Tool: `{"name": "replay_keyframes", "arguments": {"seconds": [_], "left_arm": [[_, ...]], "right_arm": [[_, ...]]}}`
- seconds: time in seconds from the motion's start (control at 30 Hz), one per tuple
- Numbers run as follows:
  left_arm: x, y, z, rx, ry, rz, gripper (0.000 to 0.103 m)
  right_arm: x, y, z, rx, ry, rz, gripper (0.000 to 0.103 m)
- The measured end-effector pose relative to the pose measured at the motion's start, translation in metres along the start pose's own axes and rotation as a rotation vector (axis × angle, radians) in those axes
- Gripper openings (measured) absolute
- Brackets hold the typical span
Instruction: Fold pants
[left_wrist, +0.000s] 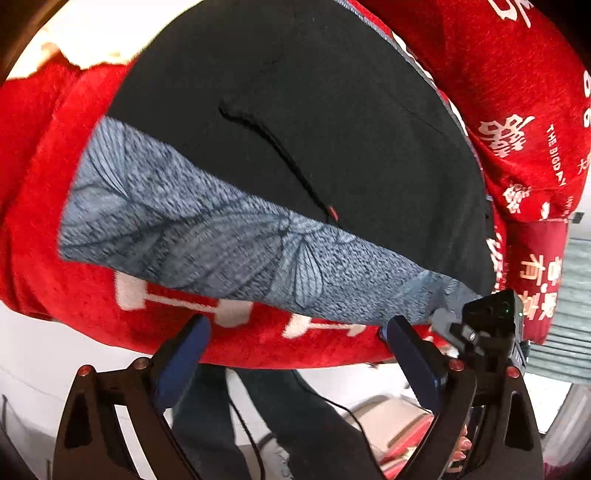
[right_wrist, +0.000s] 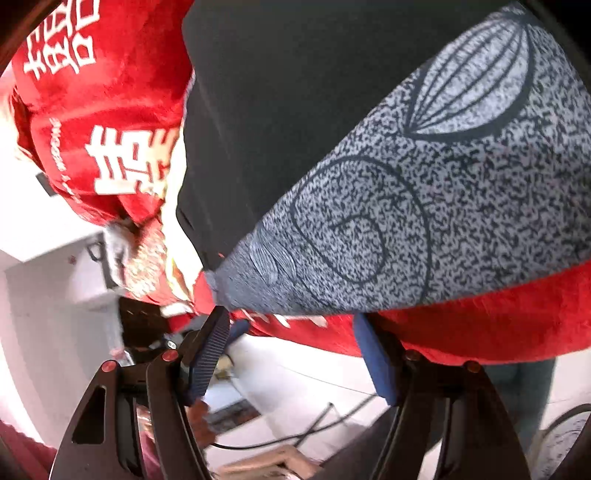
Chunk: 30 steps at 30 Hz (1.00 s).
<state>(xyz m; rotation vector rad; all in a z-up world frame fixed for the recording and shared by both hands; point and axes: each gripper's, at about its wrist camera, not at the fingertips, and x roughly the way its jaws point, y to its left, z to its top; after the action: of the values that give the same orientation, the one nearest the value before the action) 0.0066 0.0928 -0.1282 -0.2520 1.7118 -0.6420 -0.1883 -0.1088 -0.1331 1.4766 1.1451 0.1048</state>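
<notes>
The black pants lie on a red blanket, with a grey leaf-print band along their near edge and a black drawstring across them. My left gripper is open, its blue pads just short of the band's edge and empty. In the right wrist view the same black pants and grey printed band fill the upper right. My right gripper is open, its fingers just below the band's corner, holding nothing.
The red blanket with white characters covers the surface and hangs over its near edge. Below are a white floor, black cables and the person's legs. The right gripper's body shows at the right.
</notes>
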Motion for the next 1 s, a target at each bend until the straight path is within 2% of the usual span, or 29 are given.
{"name": "replay_keyframes", "arguments": {"seconds": [0.13, 0.2, 0.3, 0.4, 0.43, 0.47, 0.53, 0.63, 0.7, 0.8, 0.9, 0.97, 1.0], "left_arm": [[0.013, -0.005, -0.001, -0.038, 0.039, -0.083, 0.098], [0.017, -0.010, 0.001, -0.052, 0.039, -0.111, 0.098], [0.019, -0.014, 0.013, -0.087, -0.001, -0.121, 0.098], [0.009, -0.006, 0.020, -0.170, -0.052, -0.141, 0.098], [0.003, -0.006, 0.023, -0.179, -0.086, -0.125, 0.097], [0.002, -0.007, 0.024, -0.176, -0.095, -0.108, 0.091], [0.005, -0.010, 0.028, -0.162, -0.084, -0.093, 0.090], [0.008, -0.021, 0.030, -0.103, -0.073, -0.031, 0.082], [0.006, -0.016, 0.031, -0.093, -0.072, -0.011, 0.071], [0.007, -0.013, 0.034, -0.086, -0.057, 0.004, 0.060], [0.000, -0.004, 0.029, -0.063, -0.044, 0.028, 0.054], [-0.001, -0.002, 0.027, -0.064, -0.044, 0.049, 0.049], [-0.002, -0.001, 0.025, -0.070, -0.047, 0.049, 0.047]], "right_arm": [[-0.007, 0.011, 0.006, 0.048, -0.061, 0.120, 0.074], [-0.013, 0.024, 0.010, 0.030, -0.069, 0.178, 0.074], [-0.019, 0.043, 0.015, -0.027, -0.050, 0.203, 0.074], [-0.020, 0.045, 0.016, -0.054, -0.016, 0.161, 0.074], [-0.022, 0.041, 0.015, -0.051, -0.011, 0.135, 0.074], [-0.024, 0.033, 0.014, -0.043, -0.012, 0.095, 0.074], [-0.034, 0.012, 0.012, -0.020, -0.031, 0.034, 0.074], [-0.056, -0.021, 0.012, 0.067, -0.111, -0.029, 0.074], [-0.075, -0.038, 0.011, 0.127, -0.175, 0.001, 0.074], [-0.094, -0.051, 0.013, 0.205, -0.254, 0.045, 0.074], [-0.104, -0.064, 0.014, 0.282, -0.300, 0.112, 0.072], [-0.104, -0.070, 0.017, 0.318, -0.300, 0.146, 0.048], [-0.104, -0.072, 0.019, 0.324, -0.292, 0.136, 0.021]]}}
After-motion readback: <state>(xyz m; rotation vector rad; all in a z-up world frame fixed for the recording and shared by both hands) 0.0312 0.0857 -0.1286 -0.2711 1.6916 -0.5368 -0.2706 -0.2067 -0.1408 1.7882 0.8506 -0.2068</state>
